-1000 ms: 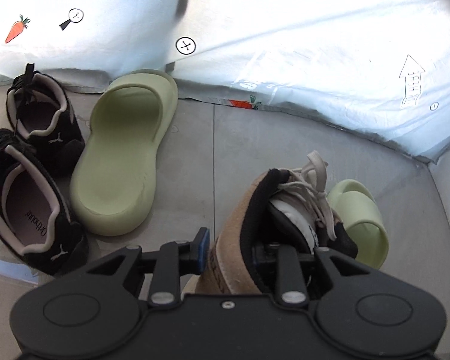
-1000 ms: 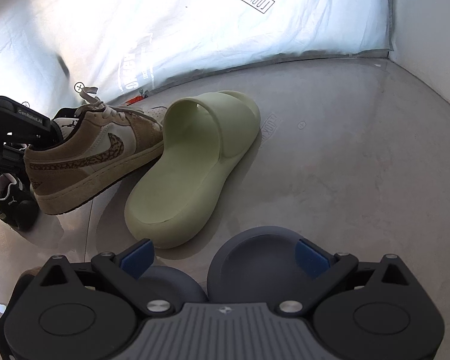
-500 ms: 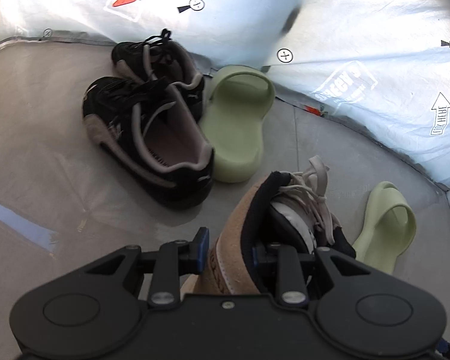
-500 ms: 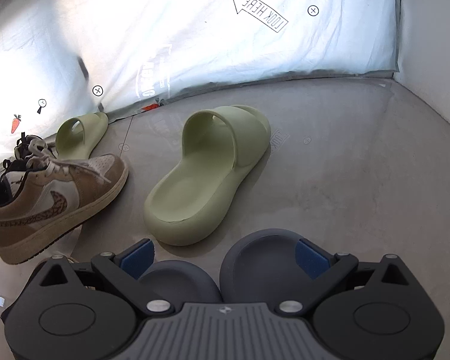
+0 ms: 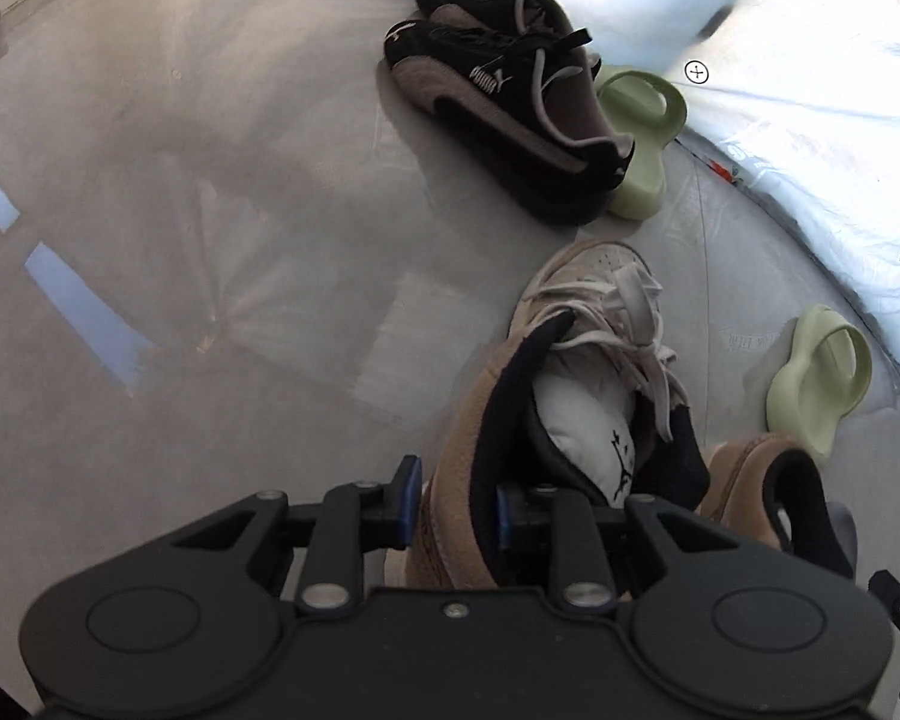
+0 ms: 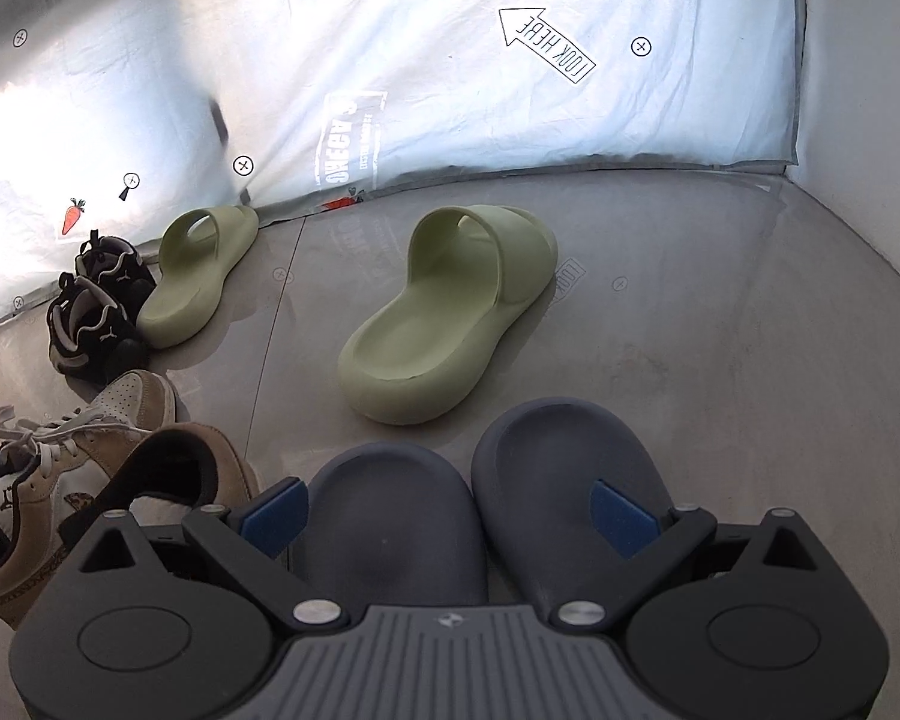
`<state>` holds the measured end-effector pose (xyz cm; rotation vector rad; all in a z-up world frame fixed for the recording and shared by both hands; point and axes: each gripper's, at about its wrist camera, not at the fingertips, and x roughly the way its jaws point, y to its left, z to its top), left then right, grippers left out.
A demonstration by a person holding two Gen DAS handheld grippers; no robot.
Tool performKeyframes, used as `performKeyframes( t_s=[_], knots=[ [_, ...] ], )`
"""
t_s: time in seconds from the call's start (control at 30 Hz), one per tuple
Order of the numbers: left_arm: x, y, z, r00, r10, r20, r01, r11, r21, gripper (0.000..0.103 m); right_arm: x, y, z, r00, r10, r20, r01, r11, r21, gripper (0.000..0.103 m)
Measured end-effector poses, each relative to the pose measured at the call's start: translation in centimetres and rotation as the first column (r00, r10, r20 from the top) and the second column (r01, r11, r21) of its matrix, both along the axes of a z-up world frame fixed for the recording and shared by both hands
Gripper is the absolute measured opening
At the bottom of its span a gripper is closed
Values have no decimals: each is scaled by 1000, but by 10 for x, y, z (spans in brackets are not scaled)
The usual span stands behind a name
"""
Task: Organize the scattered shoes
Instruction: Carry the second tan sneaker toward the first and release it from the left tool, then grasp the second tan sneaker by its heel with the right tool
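My left gripper (image 5: 453,507) is shut on the heel collar of a tan and white sneaker (image 5: 576,372), toe pointing away. Its twin tan sneaker (image 5: 774,474) sits just to the right; both show in the right wrist view (image 6: 90,480). My right gripper (image 6: 450,516) is open above a pair of dark blue slides (image 6: 468,498), side by side between its fingers. One green slide (image 6: 456,306) lies ahead of it, another green slide (image 6: 201,270) farther left beside two black sneakers (image 6: 93,312).
A white printed sheet (image 6: 450,72) runs along the back of the grey floor (image 5: 180,210). A white wall (image 6: 870,150) closes the right side. The black sneakers (image 5: 510,96) stand ahead of the left gripper.
My left gripper carried the tan sneaker left and back, beside its twin. My right gripper pulled back a little, so the blue slides and the black sneakers show more fully.
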<state>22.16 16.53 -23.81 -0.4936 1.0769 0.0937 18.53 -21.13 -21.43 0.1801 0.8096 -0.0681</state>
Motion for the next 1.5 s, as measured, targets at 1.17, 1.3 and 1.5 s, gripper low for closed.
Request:
performKeyframes(
  t_s=[1.17, 1.3, 1.5],
  knots=[
    [-79, 109, 42, 984, -34, 173, 22, 997, 69, 35, -33, 259, -4, 771, 631, -86, -629, 775, 59, 100],
    [-79, 120, 40, 984, -2, 180, -12, 997, 73, 35, -29, 269, -1, 727, 677, -116, -674, 735, 71, 100],
    [-92, 137, 37, 981, 64, 183, -77, 995, 62, 35, -31, 308, -2, 568, 817, -100, -816, 575, 57, 100]
  ],
)
